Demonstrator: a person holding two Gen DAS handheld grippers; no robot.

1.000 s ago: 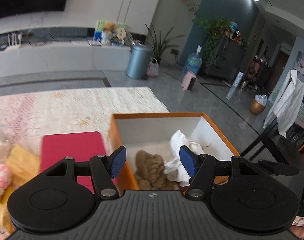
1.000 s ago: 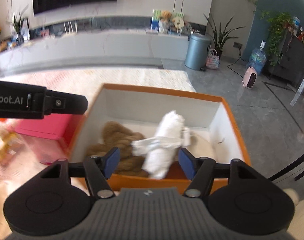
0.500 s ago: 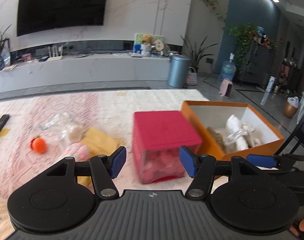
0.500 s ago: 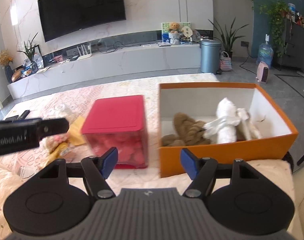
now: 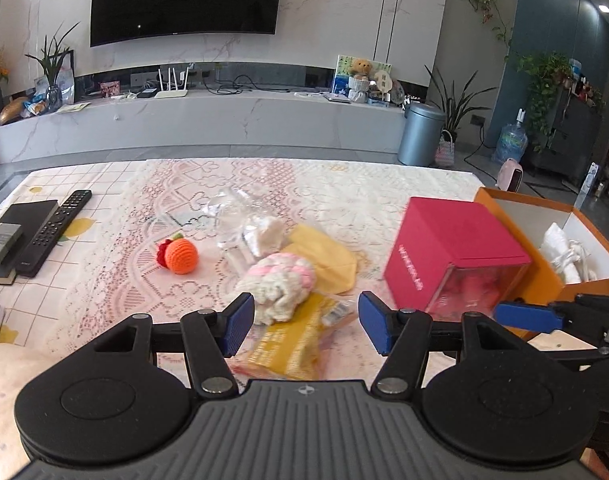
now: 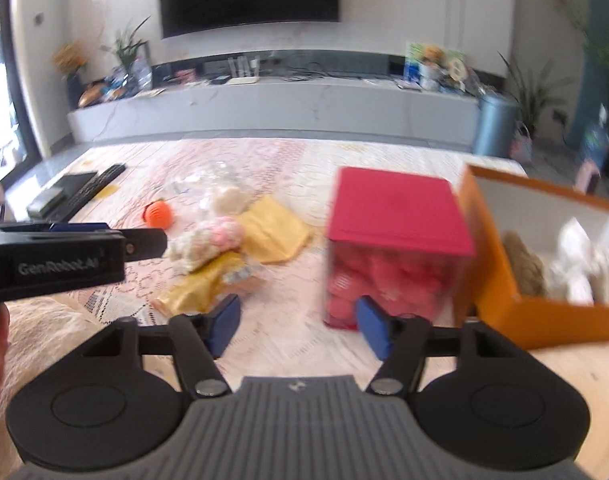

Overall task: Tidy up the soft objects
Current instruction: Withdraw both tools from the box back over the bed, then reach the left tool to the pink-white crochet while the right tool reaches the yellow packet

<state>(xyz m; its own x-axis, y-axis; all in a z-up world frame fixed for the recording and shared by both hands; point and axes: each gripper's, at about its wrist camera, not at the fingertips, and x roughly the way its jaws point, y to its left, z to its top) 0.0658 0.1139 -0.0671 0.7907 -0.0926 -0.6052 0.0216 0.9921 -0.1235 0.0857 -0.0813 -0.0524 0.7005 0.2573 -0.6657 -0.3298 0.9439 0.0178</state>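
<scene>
Both tools were over the orange box (image 5: 504,200) a second ago. Now they have pulled back and turned to the pile on the desk (image 5: 344,184), so I think the next soft thing gets picked.

The left tool (image 5: 300,326) is wide open and holds nothing. The right tool (image 6: 296,322) is wide open and empty too.

The pink yarn (image 5: 278,282) lies just past the left tool, on a yellow bag (image 5: 292,344). Its long side runs from near-left to far-right. The orange ball (image 5: 180,256) sits apart, to the left. The red box (image 5: 456,248) stands beside the orange box.

Black hand-held gripper (image 5: 303,328) (blue pads (image 5: 237,322), silver screws).
</scene>
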